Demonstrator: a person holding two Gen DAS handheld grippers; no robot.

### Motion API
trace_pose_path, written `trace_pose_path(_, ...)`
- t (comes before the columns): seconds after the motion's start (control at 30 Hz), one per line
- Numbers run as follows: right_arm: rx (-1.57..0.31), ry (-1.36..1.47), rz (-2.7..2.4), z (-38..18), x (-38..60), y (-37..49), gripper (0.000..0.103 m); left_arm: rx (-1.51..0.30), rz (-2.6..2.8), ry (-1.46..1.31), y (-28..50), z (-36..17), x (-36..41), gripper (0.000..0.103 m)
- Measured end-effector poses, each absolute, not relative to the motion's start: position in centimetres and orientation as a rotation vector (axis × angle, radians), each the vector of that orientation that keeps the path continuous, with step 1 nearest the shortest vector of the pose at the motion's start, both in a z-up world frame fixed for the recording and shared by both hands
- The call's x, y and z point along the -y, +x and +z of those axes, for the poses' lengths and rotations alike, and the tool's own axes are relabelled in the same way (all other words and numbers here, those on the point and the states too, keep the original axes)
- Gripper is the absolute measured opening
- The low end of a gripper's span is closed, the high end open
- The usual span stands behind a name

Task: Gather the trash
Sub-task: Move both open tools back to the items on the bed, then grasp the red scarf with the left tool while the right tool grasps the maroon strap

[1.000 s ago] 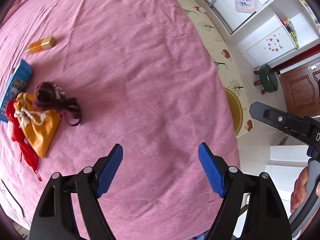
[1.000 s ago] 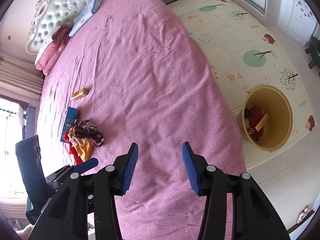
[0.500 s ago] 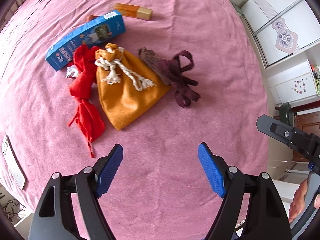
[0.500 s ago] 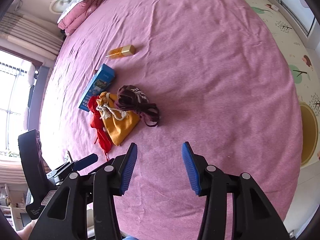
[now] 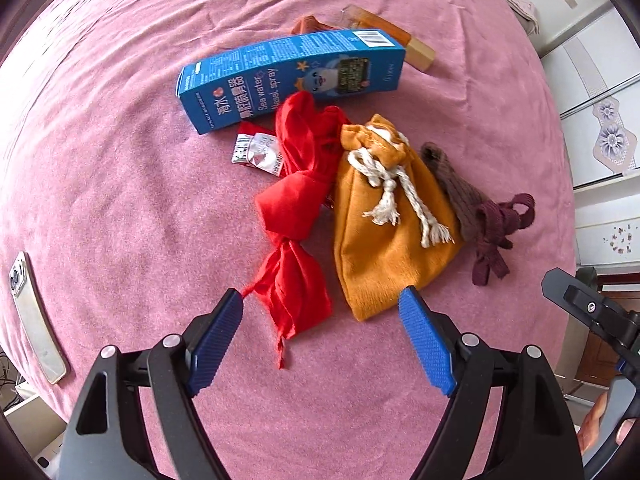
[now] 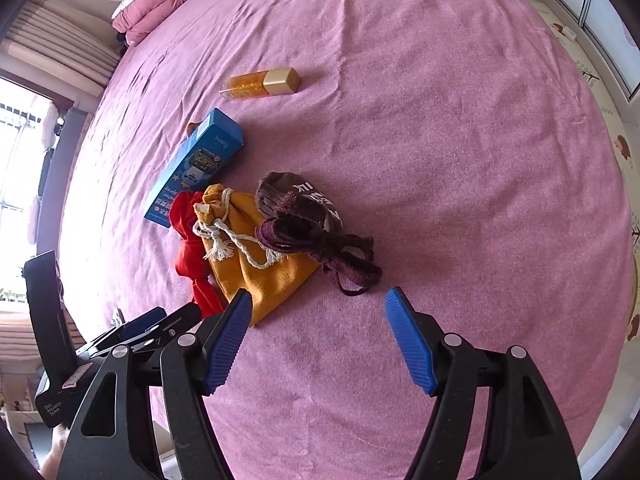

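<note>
Pink bedspread [image 5: 120, 208] still carries every scrap, blue box [image 5: 288, 76], red cloth [image 5: 296, 216], orange pouch [image 5: 384, 240], as the left claw [image 5: 320, 340] and right claw [image 6: 316, 340] widen overhead, both empty.

bed [image 5: 120, 184], pink | on it: blue box [image 5: 288, 76]; orange pouch [image 5: 384, 248]; phone [image 5: 36, 320]

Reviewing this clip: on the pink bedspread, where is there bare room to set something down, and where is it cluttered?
Crowded: the blue box, red cloth, orange pouch and maroon pouch overlap in one heap, with the amber bottle just beyond. Free: the broad bedspread from the maroon pouch towards the floor mat, and the strip between the heap and both grippers.
</note>
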State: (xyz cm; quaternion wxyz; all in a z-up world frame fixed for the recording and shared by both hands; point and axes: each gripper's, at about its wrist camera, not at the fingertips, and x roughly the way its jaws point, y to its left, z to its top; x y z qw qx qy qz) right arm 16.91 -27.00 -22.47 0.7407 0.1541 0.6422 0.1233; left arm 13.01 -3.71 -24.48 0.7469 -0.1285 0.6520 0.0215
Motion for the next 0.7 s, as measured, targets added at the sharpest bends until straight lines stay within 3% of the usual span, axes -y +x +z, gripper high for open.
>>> trace_pose_path(0.53,-1.497,0.317,0.252,-26.1,24.7,20.6,0.070,-1.485,0.103,-0.340,17.0,-29.6,-0.3,0.080)
trace_pose_path(0.7,-1.500,0.294,0.243,-26.3,23.5,21.9,0.071,-1.525,0.116,-0.307,17.6,-31.3,-0.4,0.071)
